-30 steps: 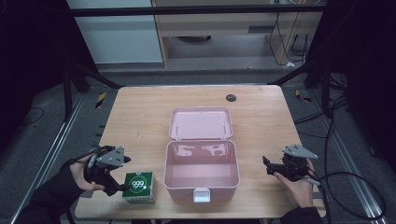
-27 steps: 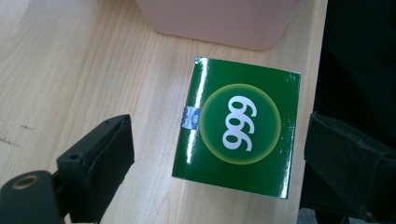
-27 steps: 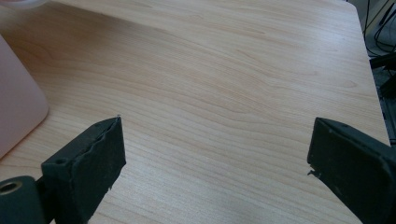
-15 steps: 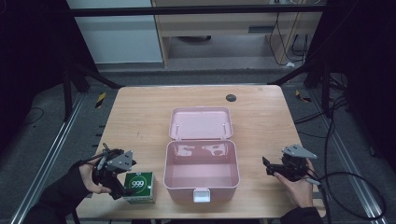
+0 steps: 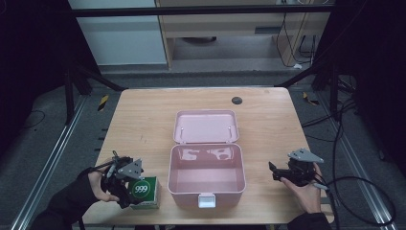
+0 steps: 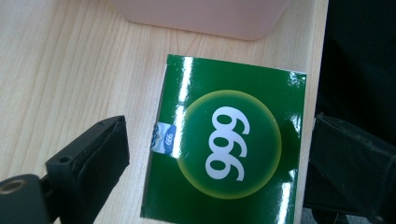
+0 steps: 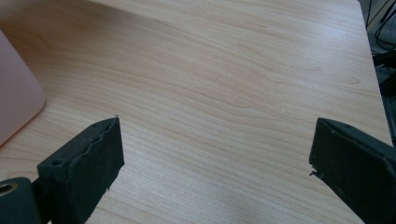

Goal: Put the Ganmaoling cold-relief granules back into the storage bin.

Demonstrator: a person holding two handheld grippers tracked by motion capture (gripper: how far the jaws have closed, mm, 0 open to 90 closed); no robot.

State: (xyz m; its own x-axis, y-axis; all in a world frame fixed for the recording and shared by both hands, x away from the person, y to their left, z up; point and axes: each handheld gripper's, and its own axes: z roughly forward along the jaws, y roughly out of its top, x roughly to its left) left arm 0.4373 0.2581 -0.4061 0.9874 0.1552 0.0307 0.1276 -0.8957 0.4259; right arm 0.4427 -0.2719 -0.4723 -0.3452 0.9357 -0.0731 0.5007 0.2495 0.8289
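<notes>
While spread wide, left gripper (image 6: pixel 212 163) straddles green 999 box (image 6: pixel 229 144); pink case (image 5: pixel 207 167) just beside; right gripper (image 7: pixel 215 158) spread over bare table (image 7: pixel 224 84).

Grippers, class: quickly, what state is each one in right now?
Left gripper: open, jaws either side of the green box, not clamped.
Right gripper: open, holding nothing, over the table.

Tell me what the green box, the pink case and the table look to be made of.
The green box: probably glossy coated cardboard, given its bright glare streaks and crisp edges. The pink case: likely moulded plastic, smooth with rounded corners and a soft sheen. The table: pale wood or wood-look laminate, with visible grain.
</notes>
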